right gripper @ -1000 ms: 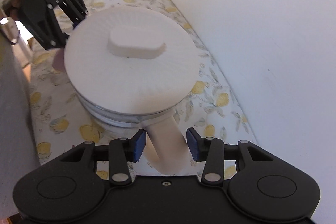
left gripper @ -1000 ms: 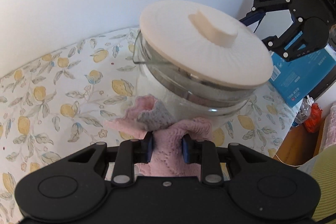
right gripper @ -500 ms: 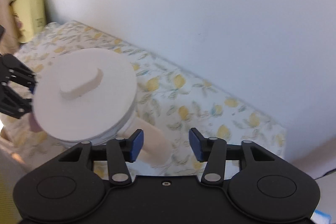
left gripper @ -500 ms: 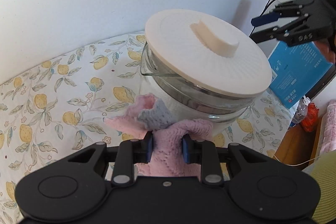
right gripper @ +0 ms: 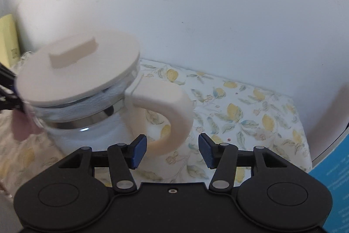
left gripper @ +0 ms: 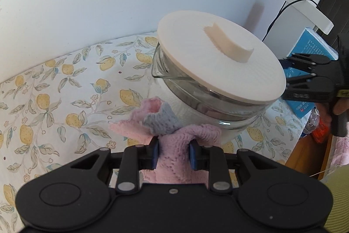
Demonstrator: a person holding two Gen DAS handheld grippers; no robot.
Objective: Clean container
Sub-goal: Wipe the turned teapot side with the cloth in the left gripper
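Glass forms the body of the jug [left gripper: 209,102], which sits on the lemon-print tablecloth [left gripper: 54,91] with its cream lid [left gripper: 218,62] still on. In the left wrist view the jug fills the frame from 12 to 2 o'clock; in the right wrist view it lies at 9 o'clock, with its cream handle [right gripper: 170,110] curving toward centre.

I hold the left gripper [left gripper: 173,153] nearly closed, both pads pinching a pink knitted cloth [left gripper: 172,145]. The cloth bunches up ahead of the pads and appears to rest against the lower glass wall.

The right gripper [right gripper: 172,151] has its pads set apart with nothing pressed between them. The lower curve of the handle sits just ahead of the left pad, not inside the gap.

Step in hand, as I judge it: secure the jug by its handle so that the cloth can wipe the glass.

- Shift the right gripper toward 9 o'clock until the handle lies centred between the pads.
- Close across the straight lower section, not the bend.
- Keep the cloth clamped; wipe only once the handle grip is firm.
- Watch the lid: it may be loose and could slide if the jug tips.
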